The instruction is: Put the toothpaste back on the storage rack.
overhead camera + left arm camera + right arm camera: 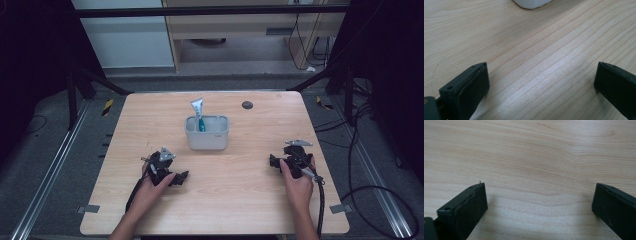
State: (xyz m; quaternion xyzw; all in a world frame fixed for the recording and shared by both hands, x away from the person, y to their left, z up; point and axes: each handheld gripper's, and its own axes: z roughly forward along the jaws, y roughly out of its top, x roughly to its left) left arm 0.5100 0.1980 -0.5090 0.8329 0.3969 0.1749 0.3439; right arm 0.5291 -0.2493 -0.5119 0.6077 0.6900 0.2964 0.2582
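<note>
Both grippers, L (183, 176) & R (273, 161), spread wide, empty, low on table (240, 195). Container (207, 133) w/ tube (199, 114) upright sits ahead, between them, roughly equidistant.

The table (235, 170) is pale wood with a smooth, faintly sheeny grain; the holder (207, 136), frame centre, looks like matt grey-white plastic; the gripper pads (471, 207) are matt black.

In my left tongs' view the white container (532, 3) is cut off by the top edge, leaving just a rounded corner. From above, the tube (198, 114) stands half sunk behind the container's wall, its print too small to read. The dark round spot (247, 105) on the surface (240, 185) is too small to identify.
</note>
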